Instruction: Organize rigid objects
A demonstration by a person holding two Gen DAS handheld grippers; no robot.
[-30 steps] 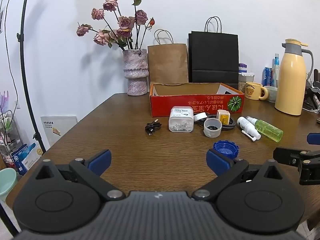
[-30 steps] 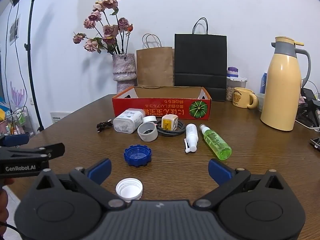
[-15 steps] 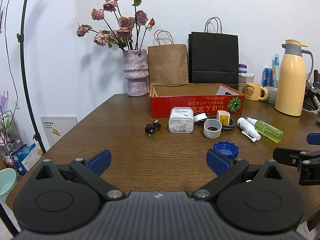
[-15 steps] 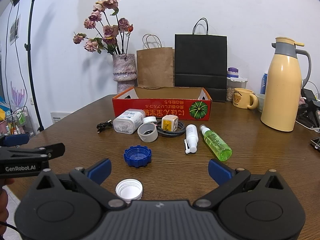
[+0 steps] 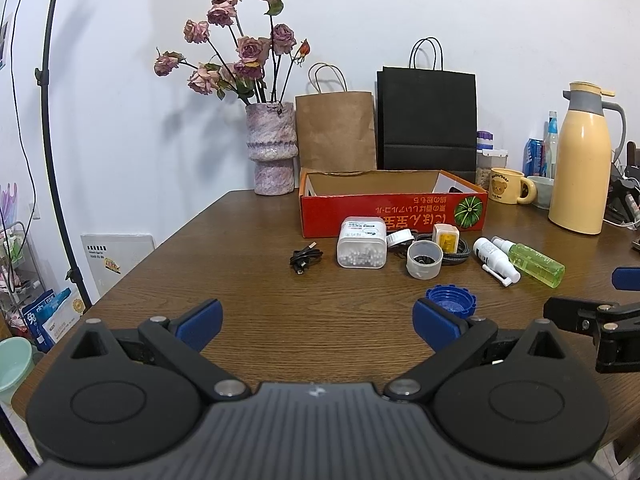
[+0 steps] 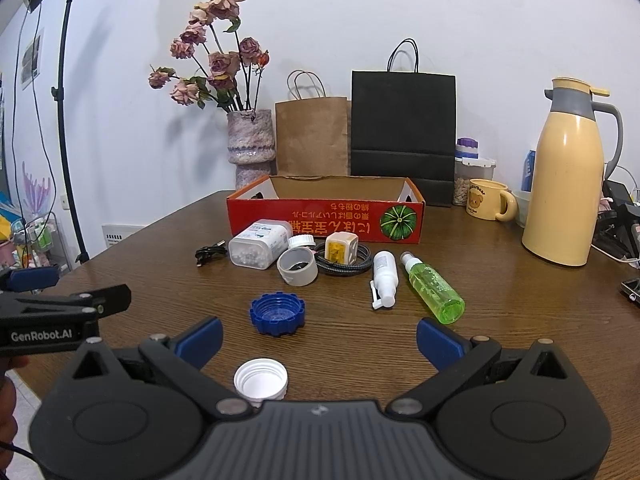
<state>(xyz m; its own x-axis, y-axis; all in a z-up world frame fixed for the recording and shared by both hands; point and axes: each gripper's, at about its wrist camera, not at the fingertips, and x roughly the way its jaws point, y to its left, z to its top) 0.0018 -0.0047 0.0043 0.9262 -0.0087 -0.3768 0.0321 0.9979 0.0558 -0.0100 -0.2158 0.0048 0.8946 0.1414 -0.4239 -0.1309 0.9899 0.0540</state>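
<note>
The red box (image 6: 325,222) sits toward the desk's far edge, open, and looks empty from here, though its floor is hidden. Everything to be sorted lies in front of it on the desk (image 6: 500,320): pill jar (image 6: 258,243), grey cup (image 6: 298,267), yellow cube (image 6: 341,247) on a coiled cord, white spray (image 6: 385,278), green bottle (image 6: 434,286), black cable (image 6: 210,255). Nearer the near edge lie the blue cap (image 6: 277,314) and white cap (image 6: 261,378). Nothing appears packed, so the job seems hardly begun. The right gripper (image 6: 318,342) hovers spread wide and empty just behind the white cap; the left gripper (image 5: 316,320) is likewise spread and holds nothing.
</note>
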